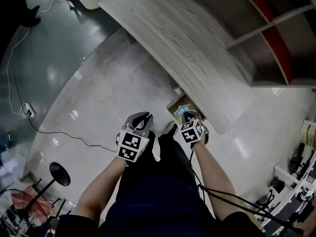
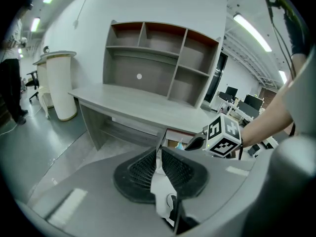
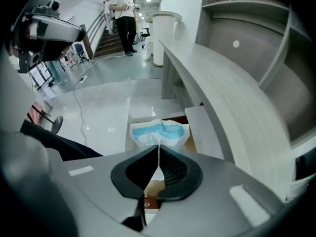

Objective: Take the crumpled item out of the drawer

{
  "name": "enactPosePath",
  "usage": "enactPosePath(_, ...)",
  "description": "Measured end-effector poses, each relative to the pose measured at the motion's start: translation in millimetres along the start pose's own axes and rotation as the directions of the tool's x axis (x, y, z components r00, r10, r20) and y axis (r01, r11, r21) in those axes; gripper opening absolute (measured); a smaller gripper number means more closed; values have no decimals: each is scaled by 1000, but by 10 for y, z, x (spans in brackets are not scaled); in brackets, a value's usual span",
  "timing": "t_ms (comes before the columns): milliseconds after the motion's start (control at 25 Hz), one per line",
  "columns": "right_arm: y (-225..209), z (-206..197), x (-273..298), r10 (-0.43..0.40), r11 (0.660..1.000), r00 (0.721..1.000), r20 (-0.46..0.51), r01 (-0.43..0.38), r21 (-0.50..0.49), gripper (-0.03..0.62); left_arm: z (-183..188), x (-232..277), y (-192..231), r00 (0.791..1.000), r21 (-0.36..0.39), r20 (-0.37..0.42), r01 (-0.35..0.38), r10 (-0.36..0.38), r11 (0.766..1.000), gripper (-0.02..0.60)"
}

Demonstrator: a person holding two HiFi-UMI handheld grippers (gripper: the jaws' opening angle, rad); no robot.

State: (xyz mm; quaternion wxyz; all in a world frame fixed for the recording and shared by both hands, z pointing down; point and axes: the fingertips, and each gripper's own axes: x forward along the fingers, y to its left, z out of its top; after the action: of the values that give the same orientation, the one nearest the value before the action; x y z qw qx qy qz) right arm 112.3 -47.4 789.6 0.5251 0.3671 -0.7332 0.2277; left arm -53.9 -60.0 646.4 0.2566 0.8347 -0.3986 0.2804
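right gripper (image 3: 158,149) closed, jaws together — apparently pinching crumpled item (image 3: 165,132)

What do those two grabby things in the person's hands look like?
The left gripper and right gripper have grey bodies with black ridged pads, and each carries a white cube printed with black square markers. A black cable trails from the right one. The forearms are bare, above dark trousers.

Head view steeply down, gripper views close, drawer (image 1: 174,102) shared
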Motion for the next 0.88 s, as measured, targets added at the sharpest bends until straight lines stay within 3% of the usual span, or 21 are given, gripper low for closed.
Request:
enactPosePath(320,13,336,-413,-10,1000,991,135,7,19,14,247,-15,-76,999,46,42,10,-12,999,37)
enactPosePath(480,-64,527,-668,-28,997,975,222,10,83,12,415,-20,-106,997,65,77,13,-18,998,37)
enactPosePath(880,-758,842,-1331,-185,961,912,367,90,261,9,665,20,-195,992,108,116,28,-40,994,37)
